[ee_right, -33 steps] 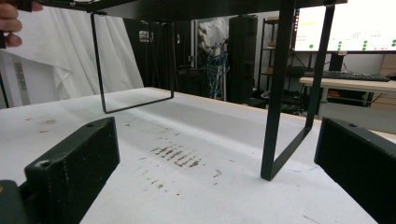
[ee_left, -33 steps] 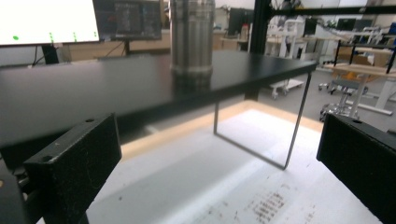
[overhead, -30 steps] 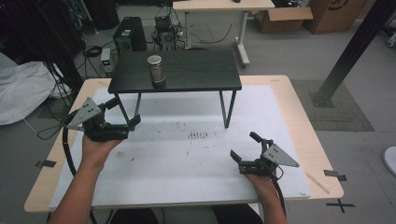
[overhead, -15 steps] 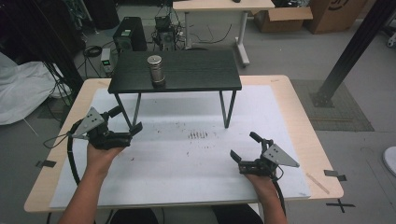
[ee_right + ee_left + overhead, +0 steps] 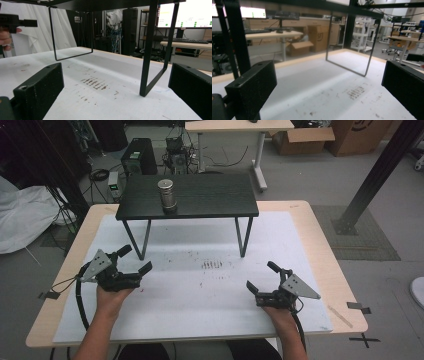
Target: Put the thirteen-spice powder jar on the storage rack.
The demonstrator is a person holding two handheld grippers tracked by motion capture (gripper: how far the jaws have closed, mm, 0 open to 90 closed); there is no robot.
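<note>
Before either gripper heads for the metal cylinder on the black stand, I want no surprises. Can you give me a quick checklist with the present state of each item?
1. Left gripper open and holding nothing: ok, jaws wide apart in the left gripper view.
2. Right gripper open and holding nothing: ok.
3. Metal cylinder upright on the black stand: ok, it stands near the top's left part.
4. White mat between the grippers free of objects: ok, only stains.
5. Stand's legs planted on the mat: ok, as far as the gripper views show.
6. Cylinder's weight or grip surface: cannot tell.
</note>
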